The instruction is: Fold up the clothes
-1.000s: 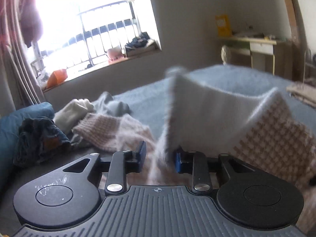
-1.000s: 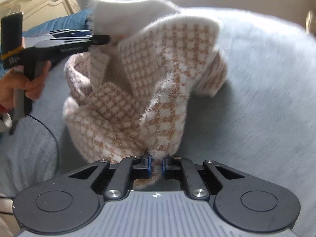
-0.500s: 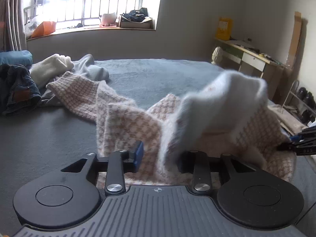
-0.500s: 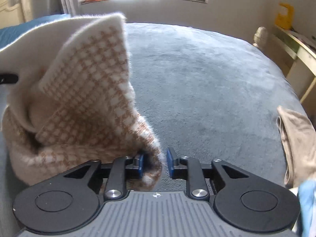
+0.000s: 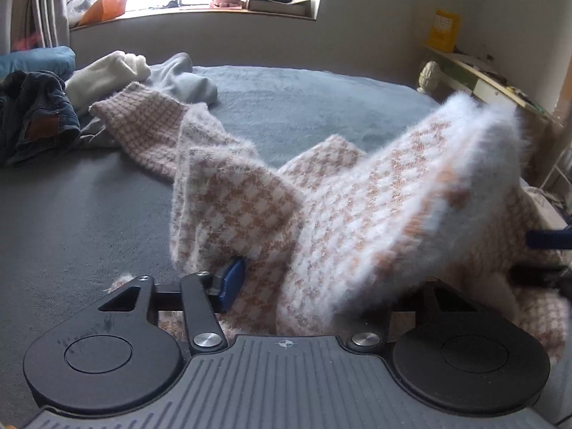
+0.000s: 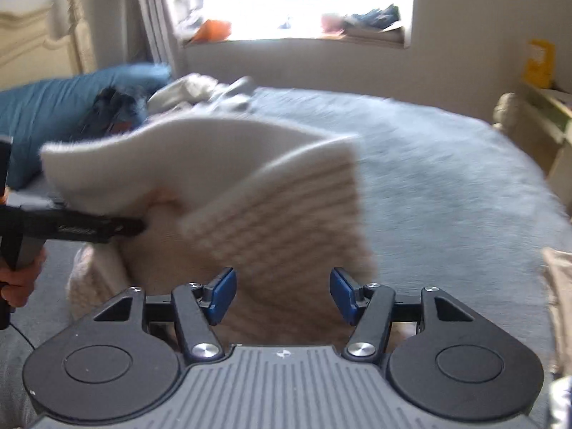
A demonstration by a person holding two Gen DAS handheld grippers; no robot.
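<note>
Right gripper: jaws wide and opening. Both blue pads stood clear of the fabric. The houndstooth sweater lay between them and beyond, pressed by neither pad.

Left gripper: jaws opening at a middling gap. Its left pad showed at the edge of a hanging flap. The other finger was buried under a thick fold of the sweater, so I could not tell whether the pads had any bite on it. From the right wrist view, the left gripper's tip reached into the sweater's raised white edge, my left hand on the handle.

Sweater: bunched on the grey bed cover, directly in front of both grippers. One fuzzy fold stood up off the bed, white inside face showing. One sleeve trailed flat away toward the far left. View from the right wrist was blurred.

Further out: the sleeve's cuff ended beside a heap at the far-left side of the bed, made up of dark jeans, a cream garment and a grey garment. Blue pillow behind the heap. A beige garment lay at the bed's right edge. Cluttered window sill on the far wall, desk along the right wall.
</note>
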